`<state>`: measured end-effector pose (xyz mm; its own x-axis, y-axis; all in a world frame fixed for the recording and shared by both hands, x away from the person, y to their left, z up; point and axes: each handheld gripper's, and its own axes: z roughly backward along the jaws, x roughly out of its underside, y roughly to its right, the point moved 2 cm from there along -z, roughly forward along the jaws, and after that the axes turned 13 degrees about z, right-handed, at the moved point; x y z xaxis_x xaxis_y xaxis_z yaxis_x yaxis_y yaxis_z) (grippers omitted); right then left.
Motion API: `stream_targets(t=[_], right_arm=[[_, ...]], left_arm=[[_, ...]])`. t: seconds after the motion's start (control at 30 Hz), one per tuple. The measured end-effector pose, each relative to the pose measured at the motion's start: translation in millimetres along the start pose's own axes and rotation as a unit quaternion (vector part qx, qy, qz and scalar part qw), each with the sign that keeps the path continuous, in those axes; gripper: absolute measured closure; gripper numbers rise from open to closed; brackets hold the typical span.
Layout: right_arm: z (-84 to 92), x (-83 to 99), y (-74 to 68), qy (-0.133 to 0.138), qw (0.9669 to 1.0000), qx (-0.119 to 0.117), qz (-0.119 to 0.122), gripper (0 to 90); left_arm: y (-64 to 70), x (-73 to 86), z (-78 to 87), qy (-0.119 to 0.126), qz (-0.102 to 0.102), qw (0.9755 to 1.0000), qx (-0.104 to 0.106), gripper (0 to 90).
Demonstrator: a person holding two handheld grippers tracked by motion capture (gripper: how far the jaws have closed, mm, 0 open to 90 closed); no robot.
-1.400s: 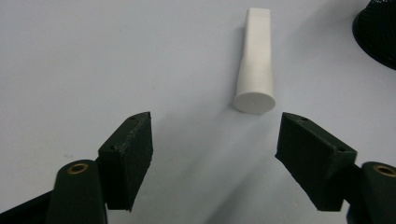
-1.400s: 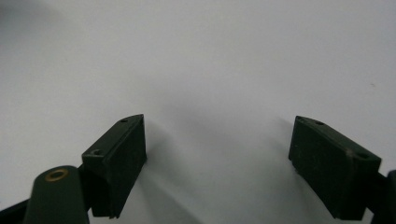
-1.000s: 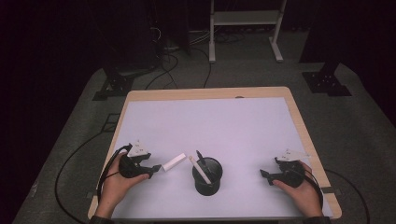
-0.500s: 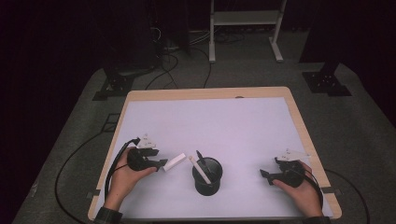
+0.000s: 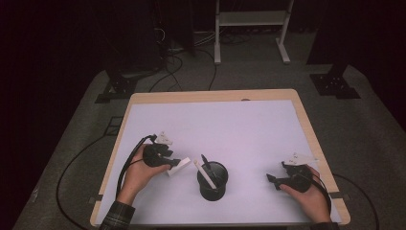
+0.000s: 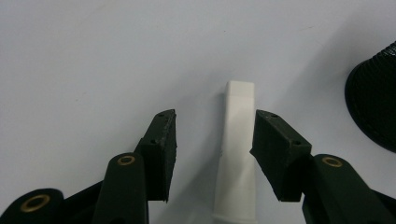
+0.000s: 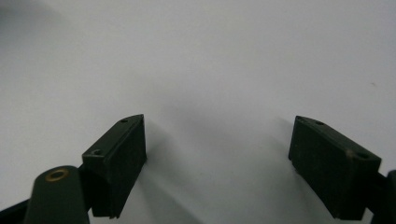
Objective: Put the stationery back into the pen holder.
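Since a second ago my left gripper (image 5: 175,163) has slid across the table (image 5: 249,124) toward the white bar (image 5: 179,167), and its jaws have just been closing with that bar between them. From the left gripper view, the bar (image 6: 236,154) sits off-centre in the gap: it lies close against the jaw at 3 o'clock, while a clear strip of table shows between it and the jaw at 9 o'clock, so the fingers are at a middling width and I would not call it a grip yet; whether the nearer pad actually touches the bar I cannot quite tell. On the high view, the bar lies flat on the white surface at roughly 9 o'clock from the black cup (image 5: 212,180), just beside it but apart. The cup stands upright near the table's front edge, between my two hands, and holds a white stick (image 5: 204,174) leaning toward 11 o'clock, plus a thin dark item (image 5: 205,160) poking above the rim on the same side. My right gripper (image 5: 272,180) rests at 3 o'clock from the cup, well apart, its jaws spread wide over bare table.
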<state>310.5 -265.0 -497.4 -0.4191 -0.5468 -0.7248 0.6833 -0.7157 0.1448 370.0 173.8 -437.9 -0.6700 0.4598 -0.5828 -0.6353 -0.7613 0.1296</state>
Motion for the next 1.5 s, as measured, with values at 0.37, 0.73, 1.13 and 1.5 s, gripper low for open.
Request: stream_targets(t=[0.37,0.73,1.13,1.5], right_arm=[[0.0,0.1,0.2,0.0,1.0,0.0,0.0,17.9],[0.0,0.2,0.3,0.0,1.0,0.0,0.001,17.9],[0.1,0.2,0.4,0.0,1.0,-0.001,0.0,17.9],[0.0,0.2,0.5,0.0,1.0,-0.001,0.001,17.9]], left_arm=[[11.2,-14.3,-18.5,-0.047,-0.013,0.9988,-0.004,52.3],[22.1,-22.2,-37.5,-0.097,-0.035,0.9946,-0.01,55.4],[27.2,-25.5,-49.2,-0.133,-0.049,0.9898,-0.018,65.5],[29.2,-28.1,-50.3,-0.145,-0.044,0.9882,-0.02,71.0]])
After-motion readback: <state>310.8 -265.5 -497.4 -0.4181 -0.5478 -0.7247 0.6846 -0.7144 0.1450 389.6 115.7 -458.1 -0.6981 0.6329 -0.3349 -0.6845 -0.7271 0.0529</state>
